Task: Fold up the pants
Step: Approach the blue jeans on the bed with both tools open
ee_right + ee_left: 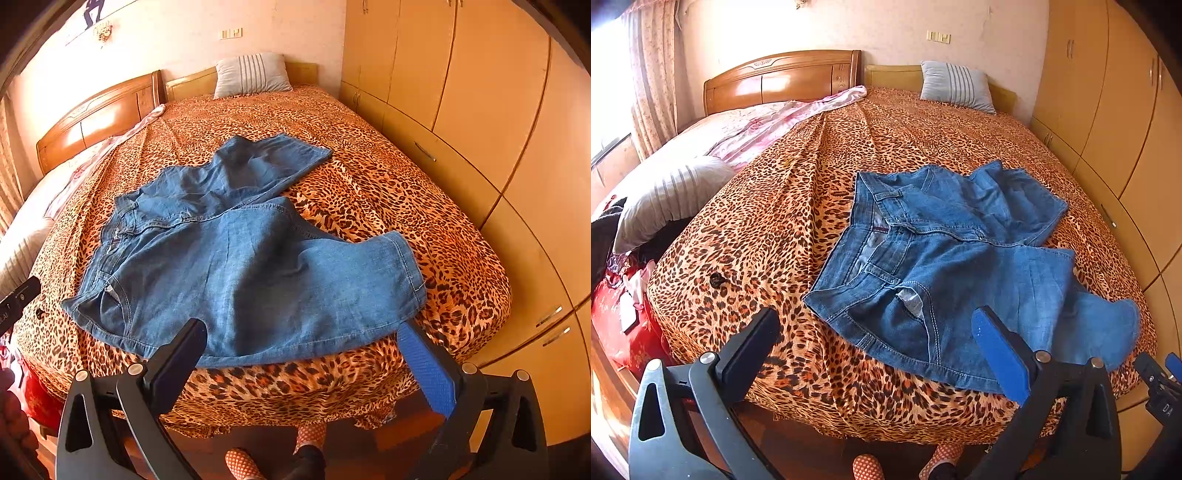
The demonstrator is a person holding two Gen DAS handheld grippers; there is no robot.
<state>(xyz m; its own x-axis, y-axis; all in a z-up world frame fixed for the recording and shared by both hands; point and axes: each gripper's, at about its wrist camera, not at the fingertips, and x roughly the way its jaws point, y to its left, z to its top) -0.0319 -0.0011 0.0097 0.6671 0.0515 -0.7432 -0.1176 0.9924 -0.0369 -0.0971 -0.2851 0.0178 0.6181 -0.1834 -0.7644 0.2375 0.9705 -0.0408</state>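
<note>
Denim pants [945,266] lie spread and rumpled on the leopard-print bedspread [768,229], close to the near edge of the bed, just ahead of both sets of jaws. Nothing is folded yet, so I judge the task to be at its very start.

The left gripper [882,350] hangs above the bed edge with its jaws spread wide and nothing between them. The waistband [849,280] sits just beyond and between its fingers, with the open fly and a pocket showing. The right gripper [303,350] is likewise spread wide and empty. Ahead of it lies the near leg [295,280], whose hem [410,266] ends just beyond the blue finger.

The long axis of the pants runs across the line of the jaws, not away from them: waist toward the left gripper, leg ends toward the right. The far leg [266,162] angles off toward the headboard [96,118], so the two legs splay apart rather than lying one on the other.

That layout decides the coming move, in my view. Each gripper is nearest its own end, left for the waist corner, right for the near hem, so both can drop forward onto the near edge of the cloth. The legs probably need bringing together first.

The person's slippers [240,461] show on the floor below.
</note>
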